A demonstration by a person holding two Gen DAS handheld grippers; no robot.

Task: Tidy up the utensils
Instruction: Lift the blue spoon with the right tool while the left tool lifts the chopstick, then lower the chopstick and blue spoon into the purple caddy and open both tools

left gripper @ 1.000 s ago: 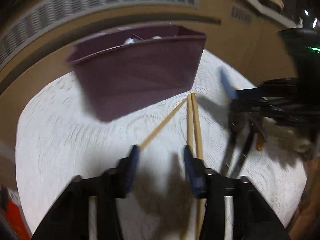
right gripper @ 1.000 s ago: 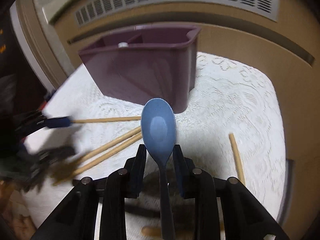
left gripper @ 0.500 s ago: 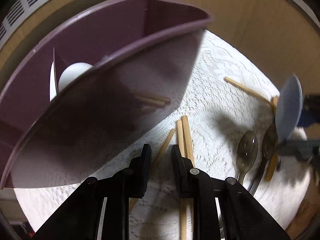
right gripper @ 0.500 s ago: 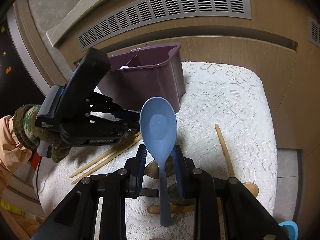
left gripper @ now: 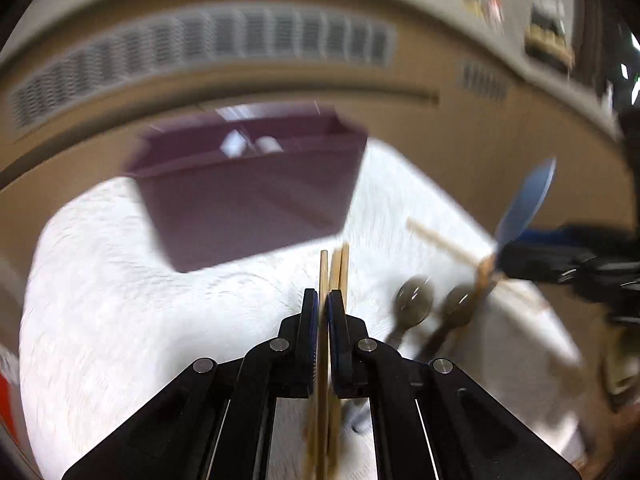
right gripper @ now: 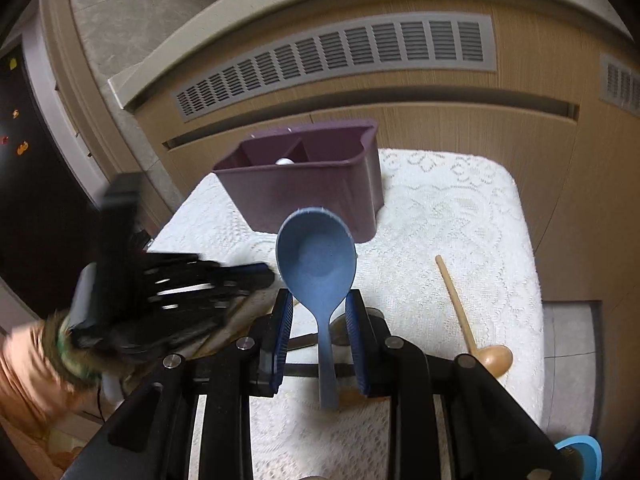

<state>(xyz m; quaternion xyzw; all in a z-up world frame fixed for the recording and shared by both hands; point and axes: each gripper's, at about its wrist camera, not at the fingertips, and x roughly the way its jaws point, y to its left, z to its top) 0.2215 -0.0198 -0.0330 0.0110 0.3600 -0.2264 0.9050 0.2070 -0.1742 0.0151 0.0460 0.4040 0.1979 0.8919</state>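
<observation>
My left gripper (left gripper: 323,306) is shut on one wooden chopstick (left gripper: 323,272), which runs straight ahead between the pads. Two more chopsticks (left gripper: 342,264) lie just right of it on the white lace cloth (left gripper: 120,300). A purple divided bin (left gripper: 248,196) stands beyond them. My right gripper (right gripper: 318,312) is shut on a blue spoon (right gripper: 316,252), held bowl-up above the cloth and short of the bin (right gripper: 308,192). In the right wrist view the left gripper (right gripper: 262,274) is a blur at the left. From the left wrist, the right gripper (left gripper: 504,254) and the spoon (left gripper: 528,200) hang at the right.
Two metal spoons (left gripper: 414,300) lie right of the chopsticks. A wooden spoon (right gripper: 460,312) rests on the cloth's right side. Something white (right gripper: 285,162) sits in the bin. A wooden cabinet with a vent grille (right gripper: 340,60) stands behind the table. A sleeve (right gripper: 24,364) is at lower left.
The left gripper's jaws have shut onto one chopstick and it has pulled back from the bin. The right gripper has risen with the blue spoon.
</observation>
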